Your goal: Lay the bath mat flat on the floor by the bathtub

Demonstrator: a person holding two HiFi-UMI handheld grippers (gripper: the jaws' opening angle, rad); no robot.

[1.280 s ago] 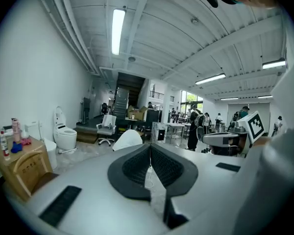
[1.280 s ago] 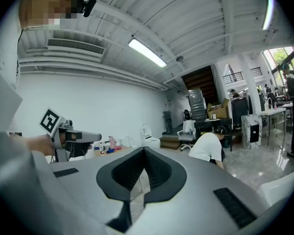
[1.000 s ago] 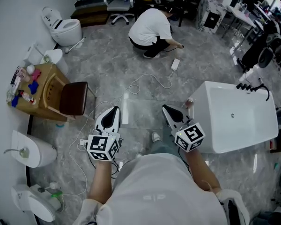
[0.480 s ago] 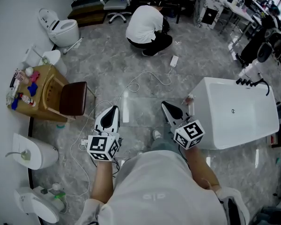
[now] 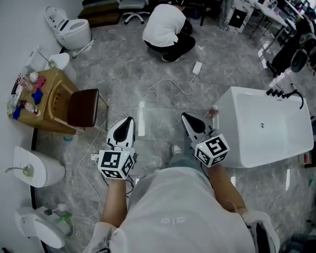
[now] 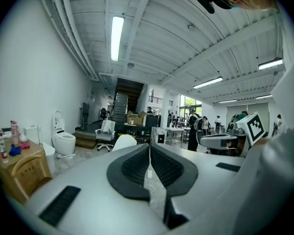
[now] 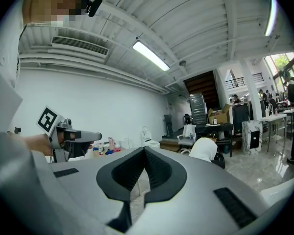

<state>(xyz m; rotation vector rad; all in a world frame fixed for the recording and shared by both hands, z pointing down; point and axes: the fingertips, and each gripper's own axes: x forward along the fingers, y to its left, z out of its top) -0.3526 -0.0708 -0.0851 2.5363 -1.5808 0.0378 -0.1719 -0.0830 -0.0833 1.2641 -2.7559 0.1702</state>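
A clear, glossy bath mat [image 5: 158, 124] lies flat on the grey floor just left of the white bathtub [image 5: 263, 133]. My left gripper [image 5: 127, 122] is held above the mat's left part, shut, with nothing between its pads. My right gripper [image 5: 186, 117] hovers over the mat's right part, close to the tub's corner, also shut and empty. In the left gripper view the jaws [image 6: 149, 150] meet along one line; the right gripper view shows its jaws [image 7: 144, 152] closed the same way. Both point away from me across the room.
A person in white [image 5: 166, 28] crouches on the floor ahead. A white cable [image 5: 168, 88] with a power brick trails toward the mat. A brown chair [image 5: 83, 108] and wooden cabinet [image 5: 45, 101] stand at left, with toilets [image 5: 68, 31] along the wall.
Both grippers stay shut and in about the same place. The view has shifted slightly, and the crouching person has leaned a little further away.
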